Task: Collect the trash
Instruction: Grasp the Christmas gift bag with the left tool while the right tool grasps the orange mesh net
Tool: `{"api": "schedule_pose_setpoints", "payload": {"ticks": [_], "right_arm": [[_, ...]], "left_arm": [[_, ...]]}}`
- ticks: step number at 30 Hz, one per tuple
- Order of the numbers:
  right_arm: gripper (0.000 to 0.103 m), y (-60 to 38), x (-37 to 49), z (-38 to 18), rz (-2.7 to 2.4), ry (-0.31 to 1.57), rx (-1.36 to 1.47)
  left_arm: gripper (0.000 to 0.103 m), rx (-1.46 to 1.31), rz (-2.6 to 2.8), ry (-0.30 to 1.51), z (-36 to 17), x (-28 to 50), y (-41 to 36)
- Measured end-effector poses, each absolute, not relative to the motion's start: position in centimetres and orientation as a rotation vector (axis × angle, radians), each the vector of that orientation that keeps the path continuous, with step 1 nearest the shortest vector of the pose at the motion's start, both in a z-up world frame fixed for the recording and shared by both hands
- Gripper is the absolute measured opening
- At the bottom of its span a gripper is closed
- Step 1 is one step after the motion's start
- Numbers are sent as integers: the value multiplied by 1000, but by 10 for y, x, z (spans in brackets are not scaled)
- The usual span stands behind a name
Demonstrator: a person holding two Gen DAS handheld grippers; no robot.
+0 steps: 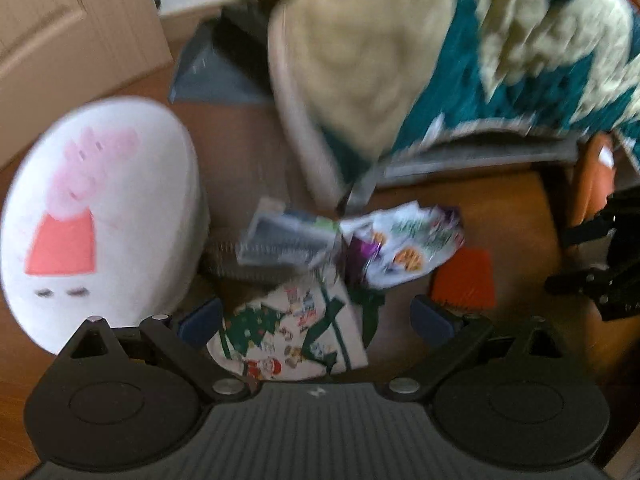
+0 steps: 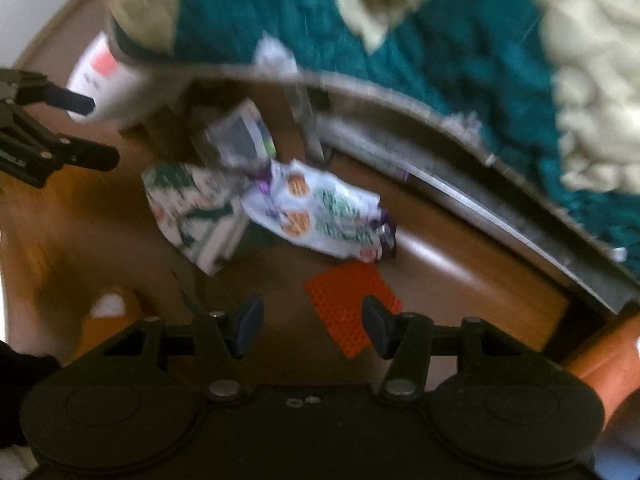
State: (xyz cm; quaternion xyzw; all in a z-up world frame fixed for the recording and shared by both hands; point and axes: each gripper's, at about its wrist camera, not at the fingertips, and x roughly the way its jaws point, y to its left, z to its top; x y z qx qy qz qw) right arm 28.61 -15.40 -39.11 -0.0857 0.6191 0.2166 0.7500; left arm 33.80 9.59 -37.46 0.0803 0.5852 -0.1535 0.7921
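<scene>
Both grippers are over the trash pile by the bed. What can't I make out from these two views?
- Print on the Christmas paper and the white wrapper: motion blur, both views.
- Clear packet: contents blurred; the paper overlaps its lower edge, left view.
- Orange mesh: near corner hidden behind the right gripper.
- Left gripper: covers the paper's near edge.
</scene>
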Motion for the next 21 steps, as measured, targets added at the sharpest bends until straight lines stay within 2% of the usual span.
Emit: {"api": "schedule_pose_setpoints", "payload": {"ticks": [11,21], "right_arm": [[54,-130,304,-497,533,1472,-360],[55,-118,316,-553,535,1505,-342]], "left_arm": [[101,414,-436,1379,-501,319,76],[101,428,-463,1410,-552,319,73]]}}
